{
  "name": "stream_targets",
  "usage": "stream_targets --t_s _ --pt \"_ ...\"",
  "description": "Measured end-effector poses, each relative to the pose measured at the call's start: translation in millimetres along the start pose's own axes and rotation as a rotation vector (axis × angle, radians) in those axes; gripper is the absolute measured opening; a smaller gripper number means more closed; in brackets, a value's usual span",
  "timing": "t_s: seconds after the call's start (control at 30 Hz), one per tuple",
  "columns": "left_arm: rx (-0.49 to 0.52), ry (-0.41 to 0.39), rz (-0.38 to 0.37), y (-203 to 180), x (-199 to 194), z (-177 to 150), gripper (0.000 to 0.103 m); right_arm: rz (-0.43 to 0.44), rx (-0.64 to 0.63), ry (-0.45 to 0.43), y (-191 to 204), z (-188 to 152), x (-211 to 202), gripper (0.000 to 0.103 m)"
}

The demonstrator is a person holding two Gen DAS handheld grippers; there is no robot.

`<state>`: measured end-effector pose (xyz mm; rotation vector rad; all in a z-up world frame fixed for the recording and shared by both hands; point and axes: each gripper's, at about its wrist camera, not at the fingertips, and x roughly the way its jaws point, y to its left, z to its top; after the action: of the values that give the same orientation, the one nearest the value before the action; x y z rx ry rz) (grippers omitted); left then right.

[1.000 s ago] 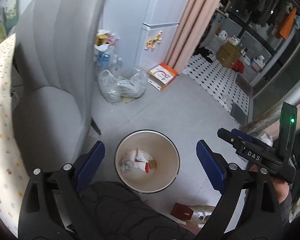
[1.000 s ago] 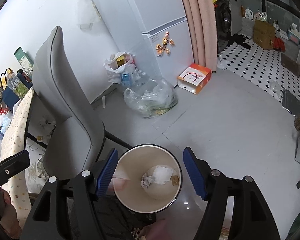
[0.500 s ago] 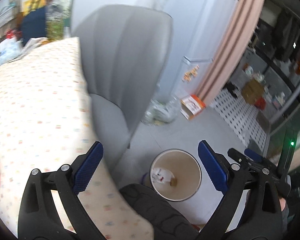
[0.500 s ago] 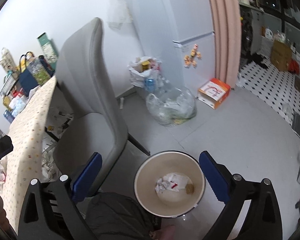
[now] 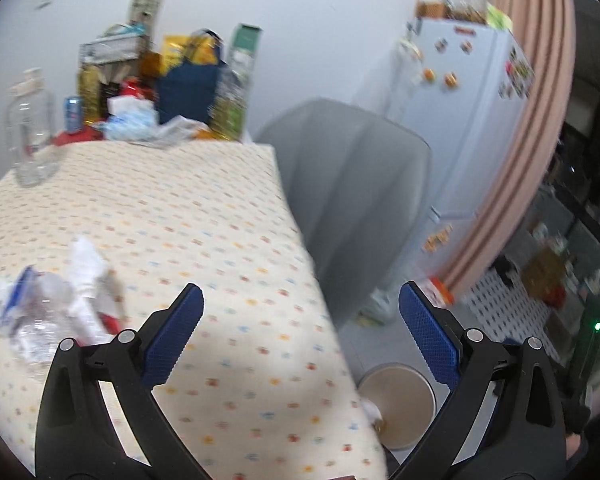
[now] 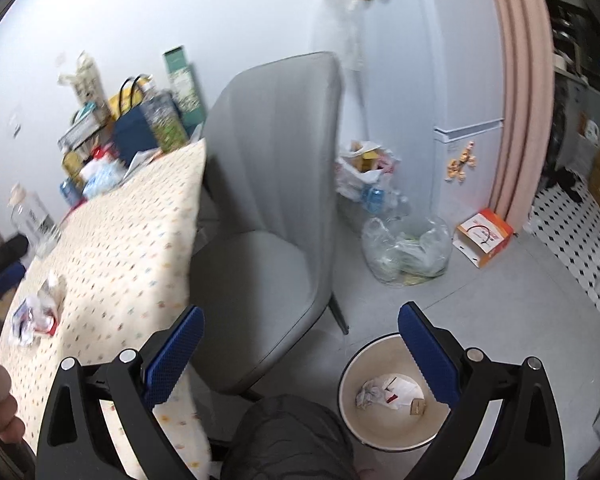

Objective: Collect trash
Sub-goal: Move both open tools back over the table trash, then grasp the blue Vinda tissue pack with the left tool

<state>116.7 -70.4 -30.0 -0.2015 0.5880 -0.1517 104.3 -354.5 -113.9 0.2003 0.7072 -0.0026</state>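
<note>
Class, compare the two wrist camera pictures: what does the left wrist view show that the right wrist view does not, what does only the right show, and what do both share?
Only the left wrist view shows the fridge top with items stacked on it, and the left gripper, open and empty.

Only the right wrist view shows the trash lying inside the bin, the clear plastic bag and orange-and-white box on the floor, and the right gripper, open and empty.

Both show the dotted tablecloth, crumpled trash on it, the grey chair and the bin.
</note>
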Motion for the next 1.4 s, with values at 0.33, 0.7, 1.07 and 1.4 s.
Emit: stream_targets --t_s 0.33,0.7,1.07,1.4 --pt "-0.143 -0.154 0.189 60.8 -51.1 3.7 0.097 0.047 -0.111 -0.021 67.5 3.0 -11.5 0.095" --pt "-0.141 -0.200 0.188 112.9 -88.5 -8.5 0.097 0.225 -0.207 0.023 141.2 -3.7 -14.0 0.095" --pt "-0.242 -0.150 0.224 186.9 -101.8 -22.0 0.097 0.337 -0.279 0.038 193.8 -12.4 -10.0 0.095" --pt "-0.375 -0.063 0.193 235.7 -86.3 -26.6 0.093 0.385 -0.314 0.050 218.8 -11.7 -0.5 0.094"
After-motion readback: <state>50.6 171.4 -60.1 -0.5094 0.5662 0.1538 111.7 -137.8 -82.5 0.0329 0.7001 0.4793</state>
